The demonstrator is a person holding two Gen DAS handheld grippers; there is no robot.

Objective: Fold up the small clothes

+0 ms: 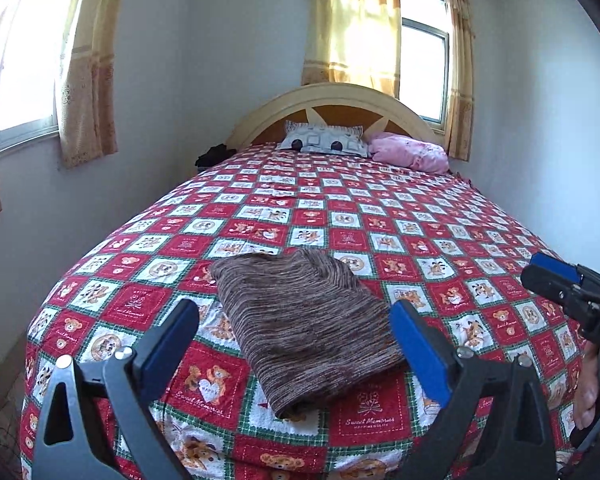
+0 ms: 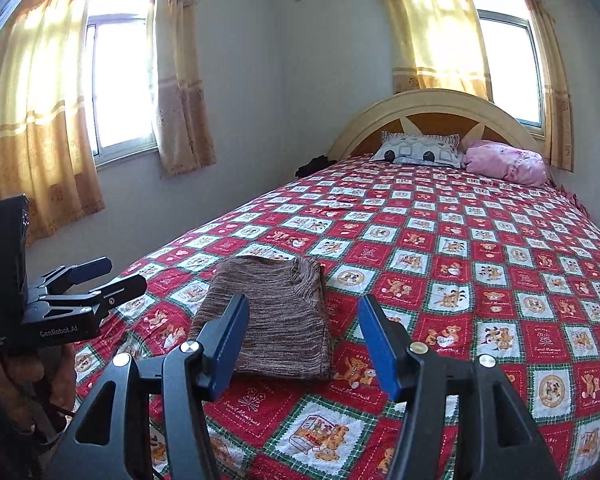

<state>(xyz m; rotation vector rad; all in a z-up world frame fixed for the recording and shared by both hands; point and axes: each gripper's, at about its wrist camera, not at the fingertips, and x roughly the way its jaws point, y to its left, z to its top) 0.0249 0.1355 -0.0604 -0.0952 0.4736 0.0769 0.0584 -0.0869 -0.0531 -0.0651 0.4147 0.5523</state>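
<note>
A brown striped knit garment (image 1: 304,328) lies folded into a compact rectangle near the foot of the bed; it also shows in the right wrist view (image 2: 276,316). My left gripper (image 1: 296,320) is open and empty, held above the near end of the garment, its jaws wide apart on either side. My right gripper (image 2: 304,320) is open and empty, held just above and in front of the garment. The right gripper also shows at the right edge of the left wrist view (image 1: 556,276), and the left gripper at the left of the right wrist view (image 2: 116,276).
The bed has a red, white and green teddy-bear quilt (image 1: 380,216). A grey patterned pillow (image 1: 324,142) and a pink pillow (image 1: 410,152) lie at the wooden headboard (image 1: 332,100). A dark item (image 1: 214,154) sits beside the bed's far left. Curtained windows are behind.
</note>
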